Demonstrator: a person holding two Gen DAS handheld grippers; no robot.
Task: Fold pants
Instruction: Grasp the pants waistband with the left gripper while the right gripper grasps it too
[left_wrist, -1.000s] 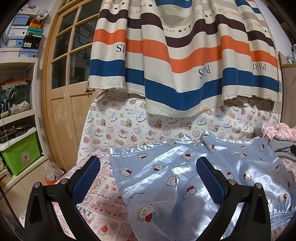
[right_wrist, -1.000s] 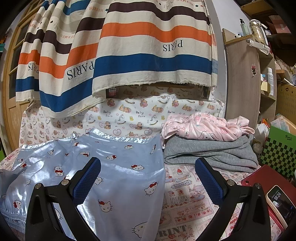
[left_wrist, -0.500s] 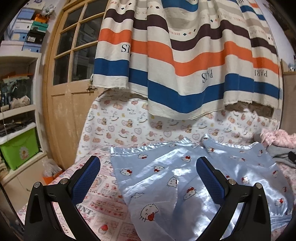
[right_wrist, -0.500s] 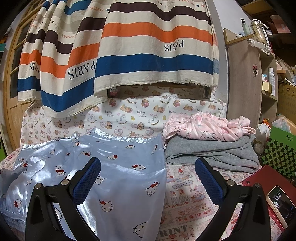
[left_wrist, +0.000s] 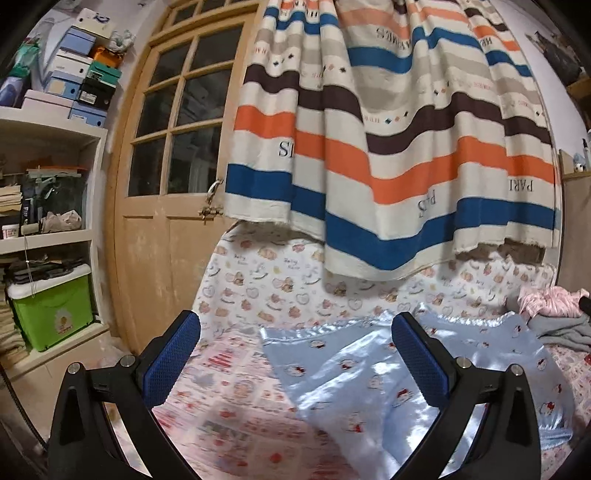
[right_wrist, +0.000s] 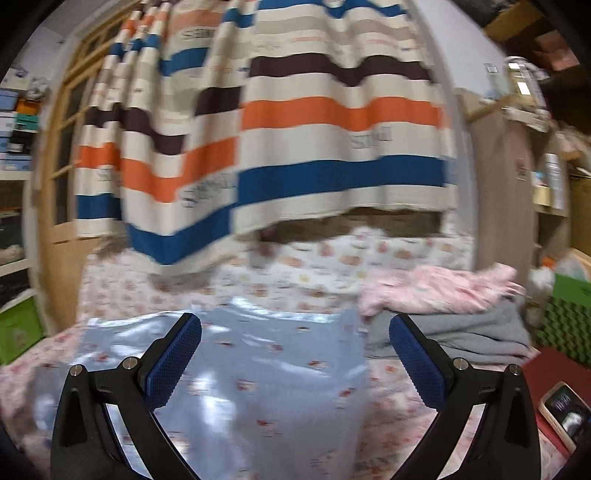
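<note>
Shiny light-blue satin pants (left_wrist: 373, 380) with a cartoon cat print lie spread flat on a printed bed sheet (left_wrist: 236, 398). They also show in the right wrist view (right_wrist: 266, 376), which is blurred. My left gripper (left_wrist: 295, 362) is open and empty, held above the pants' left edge. My right gripper (right_wrist: 295, 362) is open and empty, held above the pants' right part. Neither touches the cloth.
A striped curtain (left_wrist: 388, 147) hangs over the bed's far side. Pink (right_wrist: 436, 288) and grey (right_wrist: 461, 332) clothes are piled at the right. A phone (right_wrist: 561, 406) lies on a red book at the far right. A wooden door (left_wrist: 170, 184) and shelves with a green box (left_wrist: 51, 314) stand at the left.
Both grippers have risen and tilted upward, so the pants sit lower in both views. The left one has also shifted left. Both stay open and empty.
</note>
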